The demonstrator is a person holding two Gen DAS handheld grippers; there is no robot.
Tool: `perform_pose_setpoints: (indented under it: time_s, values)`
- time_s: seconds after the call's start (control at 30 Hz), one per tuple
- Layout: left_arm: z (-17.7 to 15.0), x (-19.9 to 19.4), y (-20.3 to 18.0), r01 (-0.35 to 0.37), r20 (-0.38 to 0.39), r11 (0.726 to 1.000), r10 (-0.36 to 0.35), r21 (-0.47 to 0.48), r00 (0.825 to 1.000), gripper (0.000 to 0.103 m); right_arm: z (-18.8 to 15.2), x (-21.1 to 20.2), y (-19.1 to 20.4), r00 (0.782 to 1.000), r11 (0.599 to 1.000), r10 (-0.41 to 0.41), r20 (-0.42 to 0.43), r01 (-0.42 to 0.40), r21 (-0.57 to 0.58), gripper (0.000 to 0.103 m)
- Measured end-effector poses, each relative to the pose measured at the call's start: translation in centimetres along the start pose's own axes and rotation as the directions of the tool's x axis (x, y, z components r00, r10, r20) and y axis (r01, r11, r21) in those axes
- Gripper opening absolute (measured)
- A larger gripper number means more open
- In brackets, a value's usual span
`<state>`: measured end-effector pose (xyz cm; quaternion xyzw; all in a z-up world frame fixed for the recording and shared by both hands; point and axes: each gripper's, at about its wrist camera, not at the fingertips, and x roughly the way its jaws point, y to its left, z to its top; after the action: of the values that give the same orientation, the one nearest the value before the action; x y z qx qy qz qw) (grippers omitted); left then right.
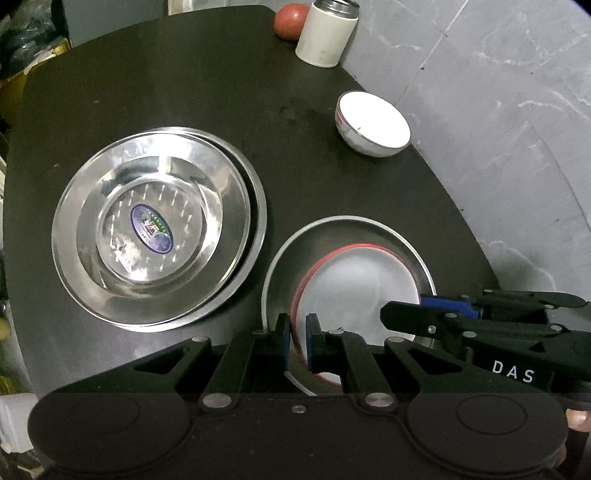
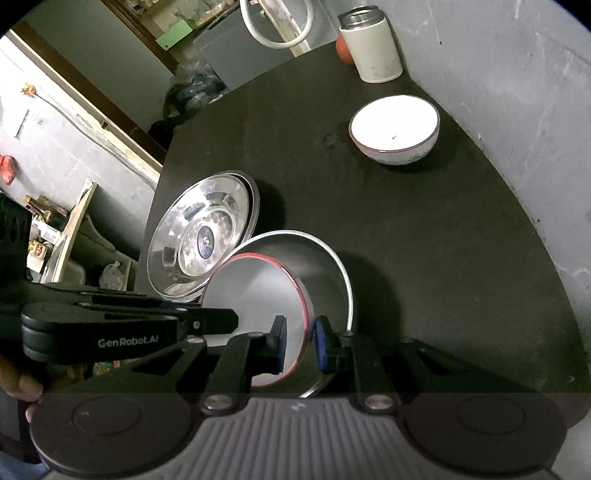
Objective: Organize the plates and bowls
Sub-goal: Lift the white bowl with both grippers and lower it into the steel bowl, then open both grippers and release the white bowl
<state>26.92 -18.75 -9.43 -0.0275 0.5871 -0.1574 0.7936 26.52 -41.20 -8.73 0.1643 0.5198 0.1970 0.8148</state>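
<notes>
Both grippers work the red-rimmed white bowl [image 1: 354, 284], which sits inside a steel plate [image 1: 406, 240] at the near right of the dark table [image 1: 184, 92]. The left gripper [image 1: 297, 341] has narrow jaws straddling the bowl's near-left rim, one blue pad inside and one outside; whether the pads press the rim I cannot tell. The right gripper [image 2: 300, 341] straddles the rim on the opposite side in the same way, jaws narrow, contact equally unclear. Judgement: a two-sided rim hold keeps the bowl level for lifting out of the plate. To the left, two steel plates [image 1: 159, 229] are already nested, slightly offset. A second white bowl [image 1: 373, 123] stands far right, probably the stacking partner. A canister [image 1: 325, 31] and a red ball [image 1: 290, 20] stand at the far edge.
</notes>
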Motion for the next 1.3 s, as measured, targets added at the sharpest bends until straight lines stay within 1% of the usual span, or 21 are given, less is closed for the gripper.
perform_pose_setpoints:
  time_s: [0.1, 0.17, 0.33, 0.53, 0.8, 0.93, 0.97, 1.0, 1.03, 1.1, 1.13, 1.2, 1.27, 1.3]
  values:
    - [0.1, 0.2, 0.0, 0.0, -0.005, 1.0, -0.001, -0.002, 1.0, 0.009, 0.1, 0.0, -0.1, 1.0, 1.0, 0.001, -0.001, -0.001, -0.001, 0.022]
    - [0.2, 0.3, 0.0, 0.002, -0.01, 1.0, -0.002, -0.007, 1.0, 0.009, 0.2, 0.1, -0.1, 1.0, 1.0, 0.004, 0.002, -0.004, 0.0, 0.025]
    - [0.4, 0.3, 0.1, -0.001, -0.008, 1.0, 0.001, -0.011, 1.0, 0.013, 0.3, 0.1, -0.4, 1.0, 1.0, 0.01, 0.009, -0.01, 0.008, 0.025]
    - [0.7, 0.3, 0.1, -0.006, -0.009, 1.0, 0.006, -0.015, 1.0, 0.013, 0.6, 0.3, -0.5, 1.0, 1.0, 0.015, 0.012, -0.015, 0.011, 0.026]
    - [0.9, -1.1, -0.1, -0.031, 0.043, 0.999, 0.03, 0.01, 0.999, 0.017, 0.7, -0.5, -0.3, 0.999, 1.0, 0.018, 0.047, -0.018, -0.003, 0.035]
    - [1.1, -1.9, -0.3, -0.039, 0.073, 0.999, 0.037, 0.026, 0.997, 0.019, 0.8, -1.5, -0.4, 0.996, 1.0, 0.019, 0.092, -0.019, 0.0, 0.039]
    - [1.2, -2.2, -0.3, -0.046, 0.081, 0.999, 0.043, 0.03, 0.996, 0.027, 0.8, -1.7, -0.4, 0.994, 1.0, 0.018, 0.106, -0.019, 0.003, 0.046]
    - [1.3, -2.5, -0.4, -0.065, 0.093, 0.997, 0.061, 0.036, 0.994, 0.038, 0.8, -2.0, -0.4, 0.993, 1.0, 0.007, 0.12, -0.008, 0.005, 0.051]
    - [1.5, -2.7, -0.5, -0.08, 0.105, 0.996, 0.075, 0.04, 0.992, 0.043, 0.9, -2.2, -0.5, 0.991, 1.0, -0.005, 0.133, 0.004, 0.009, 0.057]
    - [1.8, -3.2, -0.4, -0.097, 0.129, 0.994, 0.091, 0.046, 0.987, 0.053, 0.9, -2.6, -0.8, 0.988, 1.0, -0.008, 0.157, 0.005, 0.024, 0.062]
    - [2.0, -3.3, -0.5, -0.103, 0.137, 0.994, 0.095, 0.048, 0.986, 0.056, 1.0, -2.7, -1.0, 0.986, 0.999, -0.006, 0.167, 0.0, 0.035, 0.067]
    - [2.3, -3.5, -0.6, -0.119, 0.155, 0.991, 0.11, 0.055, 0.982, 0.07, 1.0, -2.9, -1.3, 0.983, 0.999, -0.011, 0.182, 0.001, 0.053, 0.075]
    - [2.6, -3.9, -0.5, -0.135, 0.175, 0.989, 0.122, 0.063, 0.977, 0.079, 1.1, -3.1, -1.6, 0.98, 0.998, -0.013, 0.198, -0.001, 0.069, 0.081]
    - [2.9, -4.1, -0.5, -0.142, 0.186, 0.988, 0.128, 0.067, 0.974, 0.083, 1.1, -3.1, -1.7, 0.979, 0.997, -0.014, 0.205, -0.002, 0.076, 0.087]
